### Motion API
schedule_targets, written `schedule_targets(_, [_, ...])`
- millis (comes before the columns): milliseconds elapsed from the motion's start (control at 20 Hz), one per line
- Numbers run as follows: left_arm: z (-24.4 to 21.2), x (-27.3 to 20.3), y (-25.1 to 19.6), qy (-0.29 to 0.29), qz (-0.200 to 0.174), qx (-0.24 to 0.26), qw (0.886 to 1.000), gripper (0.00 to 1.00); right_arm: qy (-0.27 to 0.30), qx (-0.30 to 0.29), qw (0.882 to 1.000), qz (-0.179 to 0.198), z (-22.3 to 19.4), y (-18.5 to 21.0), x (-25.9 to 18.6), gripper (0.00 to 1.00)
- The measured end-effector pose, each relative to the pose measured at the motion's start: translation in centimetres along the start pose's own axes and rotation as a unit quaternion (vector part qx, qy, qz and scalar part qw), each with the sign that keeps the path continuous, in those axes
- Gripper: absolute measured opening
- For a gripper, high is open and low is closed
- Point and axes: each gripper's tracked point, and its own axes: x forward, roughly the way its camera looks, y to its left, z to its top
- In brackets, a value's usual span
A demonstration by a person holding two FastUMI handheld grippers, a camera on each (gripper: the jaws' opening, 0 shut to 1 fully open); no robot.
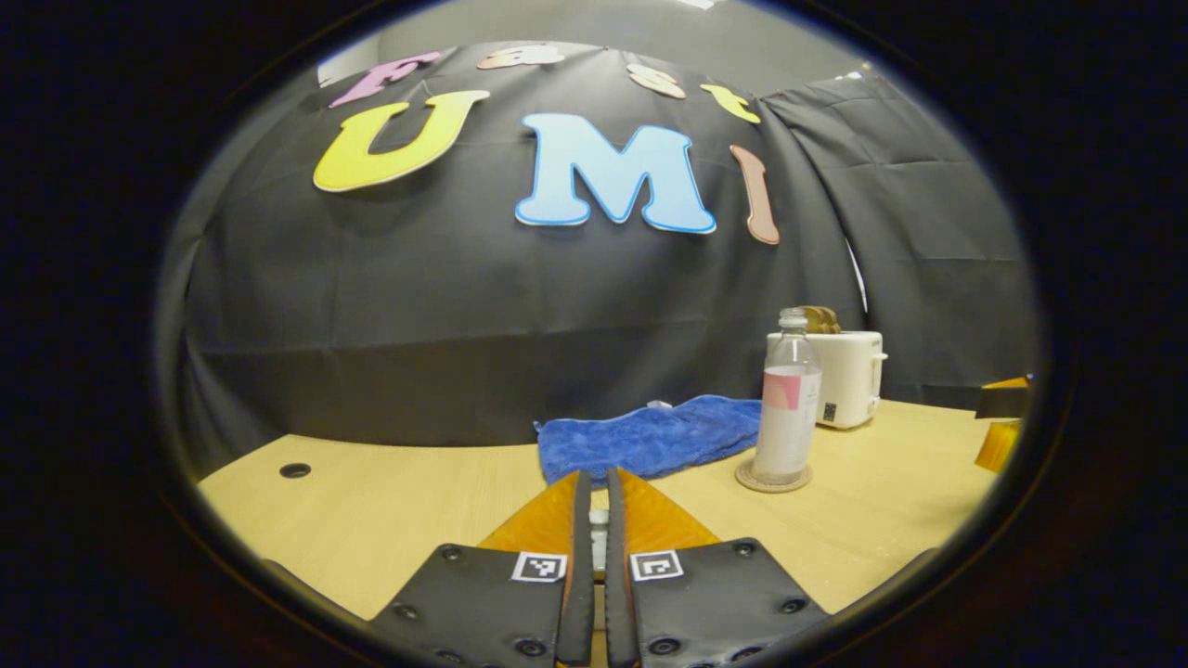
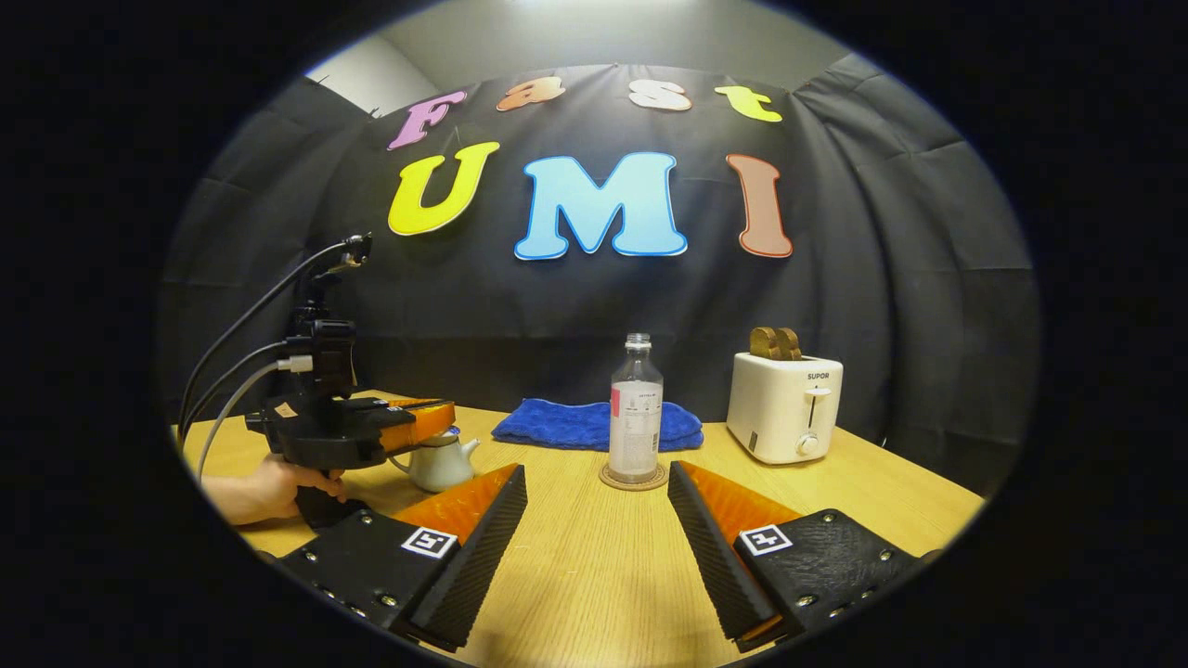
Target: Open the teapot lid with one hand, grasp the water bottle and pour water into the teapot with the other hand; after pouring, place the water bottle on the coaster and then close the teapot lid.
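A clear water bottle stands upright and uncapped on a round coaster mid-table. In the right gripper view, a small white teapot sits at the left. My left gripper reaches over its top, held by a person's hand. In the left gripper view, my left gripper has its fingers nearly together on a small white piece, the teapot lid's knob. Whether the lid is raised off the pot I cannot tell. My right gripper is open in front of the bottle, not touching it.
A blue cloth lies behind the bottle by the wall. A white toaster with bread in it stands to the right. The wooden table has a cable hole at its left. Cables run from the left gripper.
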Motion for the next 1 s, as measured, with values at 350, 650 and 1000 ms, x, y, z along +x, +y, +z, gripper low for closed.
schedule_targets(350, [-0.1, -0.1, -0.3, 0.007, -0.009, 0.001, 1.0, 0.22, 0.001, -0.008, 1.0, 0.01, -0.1, 0.6, 0.0, 0.95])
schedule_targets(650, [0.0, -1.4, -0.6, 0.021, -0.002, -0.014, 1.0, 0.31, 0.0, -0.011, 1.0, 0.009, -0.1, 0.6, 0.0, 0.95])
schedule_targets(1000, [0.4, -7.0, 0.0, 0.012, 0.037, -0.017, 0.999, 0.4, -0.012, -0.037, 0.999, 0.009, 0.2, 1.2, -0.1, 0.95])
